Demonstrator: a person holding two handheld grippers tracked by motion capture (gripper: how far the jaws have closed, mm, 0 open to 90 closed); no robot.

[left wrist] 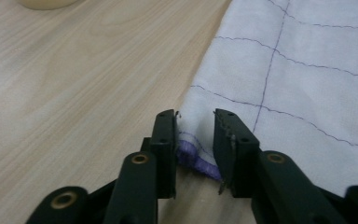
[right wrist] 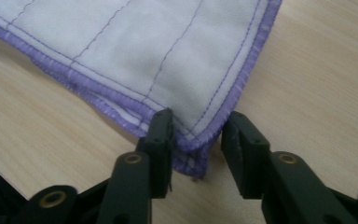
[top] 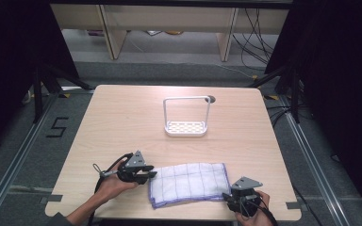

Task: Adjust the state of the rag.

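The cloth, white with thin purple grid lines and a purple stitched hem, lies folded flat on the near part of the table, between the person's 2 hands. It is the widest thing on the table after the tabletop itself, a pale wooden board with rounded corners.

Farther back, near the table's middle and well apart from the cloth, stands a white wire rack with a perforated base and a tall hoop handle.

The left gripper rests at the cloth's left end. In the left gripper view its 2 jaws straddle the hemmed corner of the cloth; the left jaw meets the fabric edge, while a narrow gap shows beside the right jaw, so the pads are not yet pressing together on it.

The right gripper sits at the cloth's near right corner. In the right gripper view the layered purple hem pokes between the jaws; the left jaw touches the hem, the right jaw stands clearly off it, leaving the grip part open.
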